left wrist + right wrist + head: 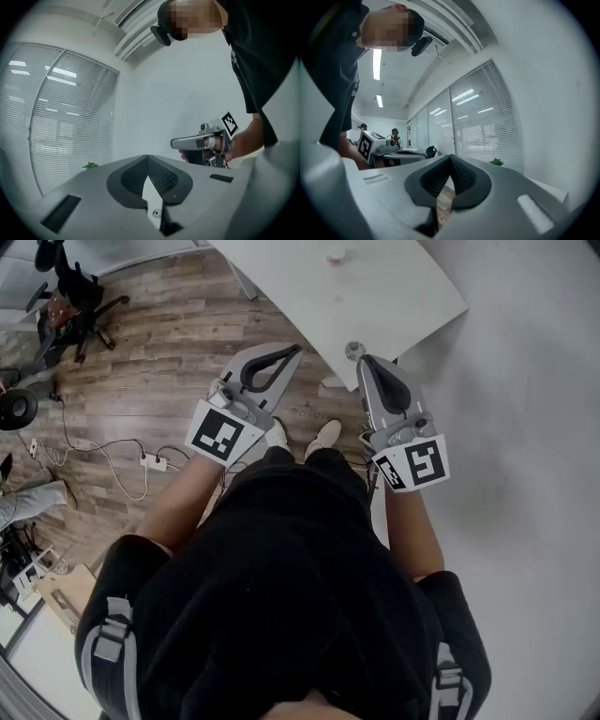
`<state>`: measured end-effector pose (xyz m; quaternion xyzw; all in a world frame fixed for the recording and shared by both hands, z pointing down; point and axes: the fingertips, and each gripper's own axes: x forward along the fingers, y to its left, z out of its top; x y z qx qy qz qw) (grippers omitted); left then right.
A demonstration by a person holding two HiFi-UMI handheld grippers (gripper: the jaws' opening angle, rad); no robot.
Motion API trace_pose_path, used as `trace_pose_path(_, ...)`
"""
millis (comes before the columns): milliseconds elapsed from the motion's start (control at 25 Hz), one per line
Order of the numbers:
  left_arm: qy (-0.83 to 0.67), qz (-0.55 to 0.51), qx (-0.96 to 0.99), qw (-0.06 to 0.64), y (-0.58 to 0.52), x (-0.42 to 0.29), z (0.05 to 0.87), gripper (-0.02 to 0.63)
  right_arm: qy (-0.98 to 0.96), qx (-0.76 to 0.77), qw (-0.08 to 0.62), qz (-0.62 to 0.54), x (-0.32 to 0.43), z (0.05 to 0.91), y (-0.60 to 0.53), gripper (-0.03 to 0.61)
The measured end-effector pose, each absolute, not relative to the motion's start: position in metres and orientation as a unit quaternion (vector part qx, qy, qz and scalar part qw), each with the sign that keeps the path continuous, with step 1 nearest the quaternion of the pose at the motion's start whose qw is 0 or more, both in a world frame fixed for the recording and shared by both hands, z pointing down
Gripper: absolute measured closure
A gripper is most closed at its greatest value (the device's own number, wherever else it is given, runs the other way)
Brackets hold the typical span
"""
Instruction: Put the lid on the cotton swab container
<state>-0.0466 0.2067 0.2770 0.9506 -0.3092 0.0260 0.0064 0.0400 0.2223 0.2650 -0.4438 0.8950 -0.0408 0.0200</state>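
The person is standing just short of the white worktop (403, 296). A small round item (354, 351), probably the container though too small to tell, is sitting at its near edge, just ahead of the right hand-held gripper (367, 362). The left hand-held gripper (292, 353) is pointing farther off. Both are pinched together, gripping nothing.

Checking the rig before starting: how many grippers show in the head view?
2. The left gripper is left of centre, over the wood floor; the right gripper is right of centre, by the white table's edge.
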Motion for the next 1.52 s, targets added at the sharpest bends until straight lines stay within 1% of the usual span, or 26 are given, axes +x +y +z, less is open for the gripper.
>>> trace_pose_path(440,-0.321,0.039,0.946,0.01,0.234,-0.035,0.27,0.606,0.906,-0.419,0.021,-0.052,0.042,0.26,0.247,0.568)
trace_pose_path(680,-0.325,0.039,0.945,0.018,0.234,-0.033,0.272,0.606,0.907,-0.418,0.012,-0.053,0.046,0.263,0.246,0.568)
trace_pose_path(1000,-0.335,0.039,0.941,0.015,0.239,-0.033,0.27,0.603,0.905,-0.423,0.02,-0.046,0.053,0.257,0.252,0.568)
trace_pose_path(1080,-0.339,0.04,0.94,0.012,0.242,-0.031,0.271,0.581,0.905,-0.423,0.022,-0.044,0.056,0.257,0.256,0.56)
trace_pose_path(1120,-0.34,0.04,0.939,0.011,0.244,-0.031,0.27,0.562,0.905,-0.423,0.023,-0.044,0.057,0.257,0.258,0.528)
trace_pose_path(1280,-0.342,0.046,0.939,0.01,0.246,-0.031,0.269,0.441,0.905,-0.423,0.021,-0.042,0.059,0.256,0.259,0.476)
trace_pose_path(1440,-0.348,0.048,0.936,0.014,0.245,-0.034,0.271,0.349,0.906,-0.42,0.017,-0.043,0.057,0.259,0.258,0.396)
trace_pose_path(1520,-0.354,0.046,0.934,0.016,0.245,-0.039,0.271,0.316,0.908,-0.416,0.014,-0.043,0.054,0.26,0.258,0.362)
